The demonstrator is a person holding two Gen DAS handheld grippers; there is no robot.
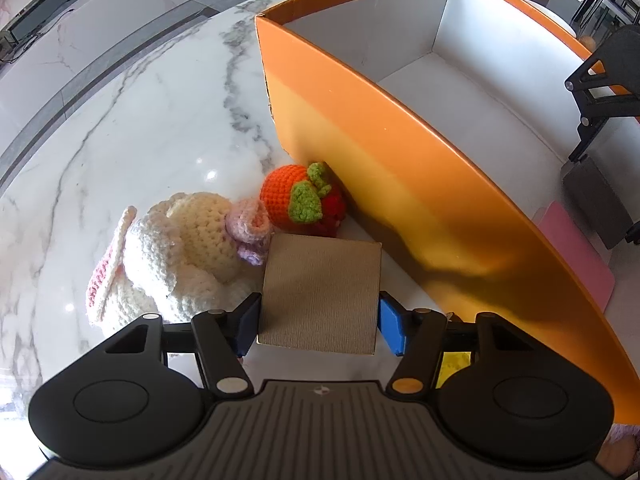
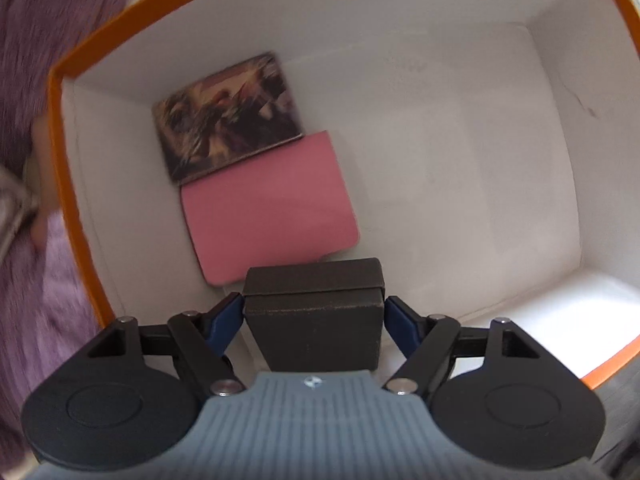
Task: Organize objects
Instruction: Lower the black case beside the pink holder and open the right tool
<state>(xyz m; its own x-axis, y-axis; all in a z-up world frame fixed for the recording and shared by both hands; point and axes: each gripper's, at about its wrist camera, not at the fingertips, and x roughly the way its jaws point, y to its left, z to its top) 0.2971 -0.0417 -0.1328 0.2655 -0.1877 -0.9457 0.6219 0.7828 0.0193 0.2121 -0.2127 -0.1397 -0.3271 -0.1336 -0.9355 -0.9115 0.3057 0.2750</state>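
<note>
White marble with grey veins forms the table (image 1: 132, 120), on which an orange box (image 1: 384, 132) with white inner walls is stood. Inside the box, as seen from the right wrist, a flat pink pad (image 2: 268, 204) with rounded corners is laid on the floor, and a dark printed card (image 2: 228, 120) is lapped over its far edge, close to a corner of the box.

A cream crocheted toy (image 1: 180, 252) with pink trim is seen on the marble outside the box. Just beside it, an orange crocheted fruit (image 1: 296, 196) with green leaves is rested against the foot of the box's outer wall.

A tan cardboard block (image 1: 320, 292), square and finely ribbed, is held over the table by the left gripper (image 1: 319, 322), whose blue pads are pressed to its two sides.

A black two-tiered block (image 2: 314, 312) of matt, foam-like material is seen between the jaws of the right gripper (image 2: 314, 320), inside the box and near the pink pad. The left pad appears to be touching it, while a thin gap is seen at the right pad, so a firm grip cannot be confirmed.
</note>
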